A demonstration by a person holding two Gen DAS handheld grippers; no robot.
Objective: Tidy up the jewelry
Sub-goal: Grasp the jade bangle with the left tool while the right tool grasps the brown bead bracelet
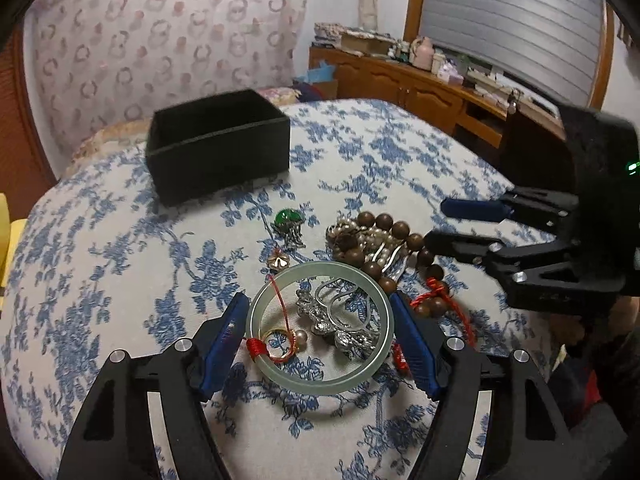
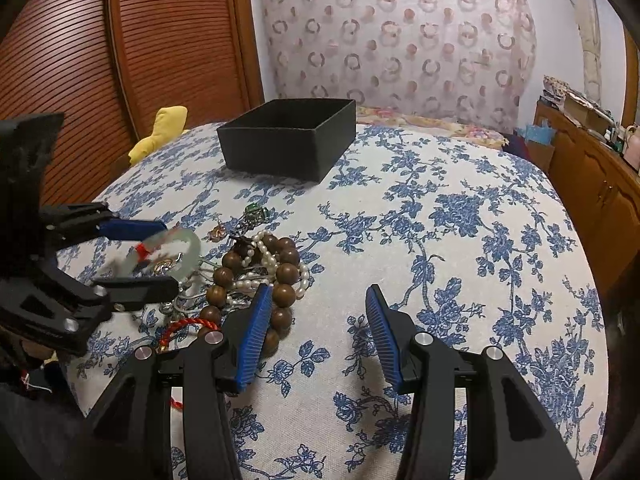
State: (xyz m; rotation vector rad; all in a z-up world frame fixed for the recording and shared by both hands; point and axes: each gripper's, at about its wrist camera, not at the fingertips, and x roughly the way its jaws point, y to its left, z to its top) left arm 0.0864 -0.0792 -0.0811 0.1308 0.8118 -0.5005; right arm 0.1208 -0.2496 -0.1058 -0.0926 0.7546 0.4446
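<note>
Between the closed-in fingers of the left gripper [image 1: 318, 300] lies one pale green bangle [image 1: 320, 376], both blue pads set against its outer rim, so the fingers grip it from either side. Inside the bangle's ring sit one gold ring [image 1: 280, 346] tied on a red cord and one silver hairpin [image 1: 340, 320], which the bangle partly overlies.

Just beyond the left fingertips rest one small gold flower charm [image 1: 278, 262] and, further out, one green-stone piece [image 1: 286, 216]. Off the right-hand finger is a heap made of one string of brown wooden beads [image 1: 400, 230] tangled with one pearl strand [image 1: 376, 236].

The right gripper [image 2: 318, 288] has its fingers spread apart over bare cover, with nothing between them; its left finger stands just beside the wooden beads.

One black box [image 1: 224, 160], open-topped, stands well beyond both sets of fingertips. Its inside is dark and its contents cannot be told.

Everything lies on a bed [image 1: 120, 260] with a blue-flowered cover. Ahead of and to the right of the right fingers the cover is free up to the bed's edge. A yellow cloth [image 2: 160, 136] sits at the far left edge, left of the box.
</note>
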